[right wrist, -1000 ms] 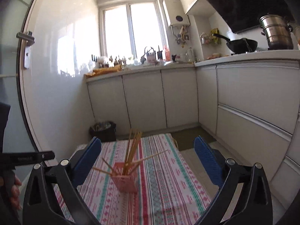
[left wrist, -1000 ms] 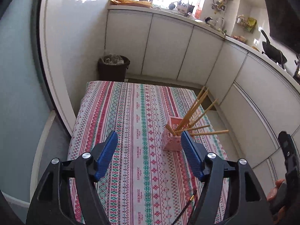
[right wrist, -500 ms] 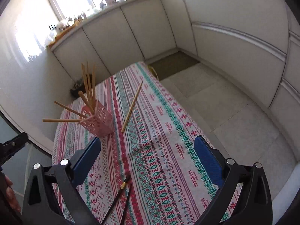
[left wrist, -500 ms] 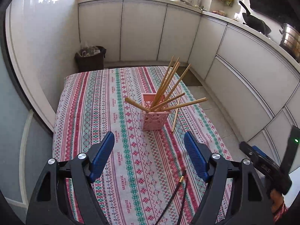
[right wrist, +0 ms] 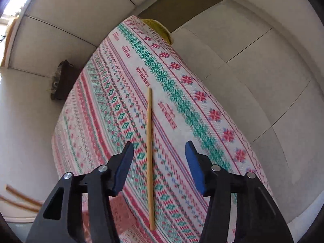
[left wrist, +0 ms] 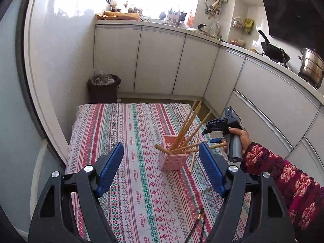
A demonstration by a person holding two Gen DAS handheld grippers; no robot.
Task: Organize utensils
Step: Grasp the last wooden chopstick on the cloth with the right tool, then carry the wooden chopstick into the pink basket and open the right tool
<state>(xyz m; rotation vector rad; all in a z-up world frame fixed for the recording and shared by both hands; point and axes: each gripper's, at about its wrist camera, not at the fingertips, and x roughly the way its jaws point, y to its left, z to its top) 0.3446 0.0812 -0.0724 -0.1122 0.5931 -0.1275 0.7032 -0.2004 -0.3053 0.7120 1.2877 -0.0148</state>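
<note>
A pink perforated holder (left wrist: 172,159) stands on the striped tablecloth (left wrist: 131,141) with several wooden chopsticks (left wrist: 186,127) leaning out of it. One loose wooden chopstick (right wrist: 149,151) lies flat on the cloth just right of the holder (right wrist: 121,212). My right gripper (right wrist: 159,143) points steeply down over it. Its jaws are closing, with the stick between them and neither pad touching it. In the left wrist view a hand holds that gripper (left wrist: 208,136) beside the holder. My left gripper (left wrist: 161,144) hovers open and empty in front of the holder. Two black chopsticks (left wrist: 199,225) lie near the front edge.
White cabinets (left wrist: 162,60) run along the back and right of the table. A dark bin (left wrist: 103,88) stands on the floor behind the table's far left corner. A wok (left wrist: 273,50) and a steel pot (left wrist: 310,66) sit on the counter. A patterned sleeve (left wrist: 287,180) reaches in from the right.
The right gripper swung down from facing the window to just above the loose chopstick, and its jaws narrowed. The right hand came into the left wrist view beside the holder. The left jaws stayed wide.
</note>
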